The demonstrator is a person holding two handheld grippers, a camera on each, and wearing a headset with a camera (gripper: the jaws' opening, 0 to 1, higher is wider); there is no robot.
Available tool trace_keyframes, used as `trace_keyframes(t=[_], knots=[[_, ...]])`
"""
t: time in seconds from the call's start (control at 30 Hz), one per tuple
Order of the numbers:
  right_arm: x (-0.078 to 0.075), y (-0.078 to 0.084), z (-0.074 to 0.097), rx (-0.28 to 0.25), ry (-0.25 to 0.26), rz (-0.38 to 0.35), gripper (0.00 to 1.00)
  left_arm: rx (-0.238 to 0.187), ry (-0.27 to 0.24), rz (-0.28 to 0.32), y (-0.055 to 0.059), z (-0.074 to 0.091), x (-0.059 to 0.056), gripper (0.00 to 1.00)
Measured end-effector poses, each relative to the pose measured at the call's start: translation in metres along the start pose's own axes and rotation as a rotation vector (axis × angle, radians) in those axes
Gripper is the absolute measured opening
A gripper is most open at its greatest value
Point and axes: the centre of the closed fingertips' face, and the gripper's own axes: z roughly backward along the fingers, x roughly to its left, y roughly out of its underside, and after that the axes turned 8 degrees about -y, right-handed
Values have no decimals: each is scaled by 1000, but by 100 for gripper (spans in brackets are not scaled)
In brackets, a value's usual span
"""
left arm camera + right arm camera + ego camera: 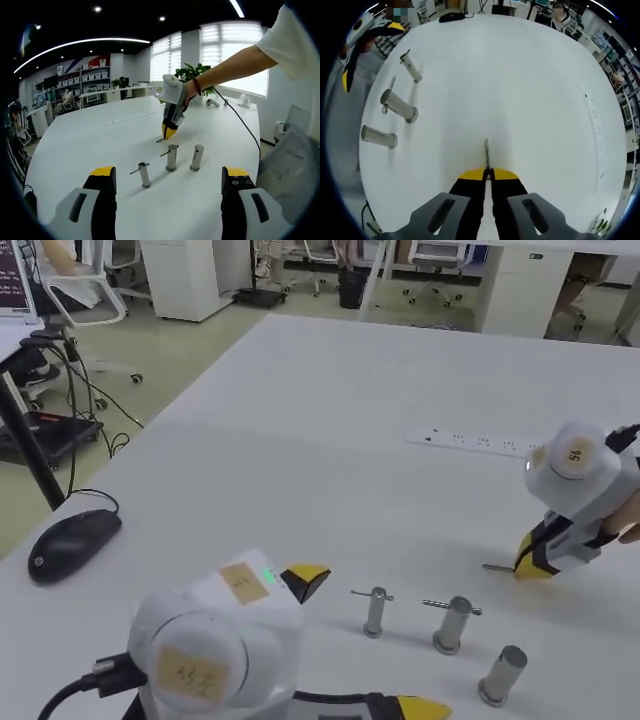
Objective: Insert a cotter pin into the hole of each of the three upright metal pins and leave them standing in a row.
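Three upright metal pins stand in a row on the white table: the small one (375, 612) and the middle one (452, 624) each carry a cotter pin through the top, while the right one (502, 674) has none. They also appear in the left gripper view (171, 158) and the right gripper view (395, 103). My right gripper (525, 569) is shut on a loose cotter pin (486, 151) lying on the table behind the row. My left gripper (167, 182) is open in front of the pins with nothing between its fingers.
A black mouse (72, 543) lies at the table's left edge. A white power strip (470, 441) sits at the back right. Office chairs and cabinets stand beyond the table.
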Motion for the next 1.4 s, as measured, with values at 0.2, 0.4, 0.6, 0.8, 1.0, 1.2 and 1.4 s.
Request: trace_keyframes(t=[0.2,0.4,0.6,0.8,1.0,1.2,1.4], knots=[[0,0,0,29,11,39,4,1,-4,3,0,0,1,86],[0,0,1,29,24,53,2,-1,-6,6,-1,0,2,86],[-3,2,4,30,54,62,2,5,1,10,0,0,0,85],[-1,3,9,16,87,72,2,11,13,30,1,0,-2,81],[-1,-2,21,-23,147,84,2,19,22,51,3,1,-3,78],[7,-9,35,-59,196,105,2,20,22,76,2,2,-1,75],[19,-19,46,-101,233,132,2,13,28,93,-4,3,-1,72]])
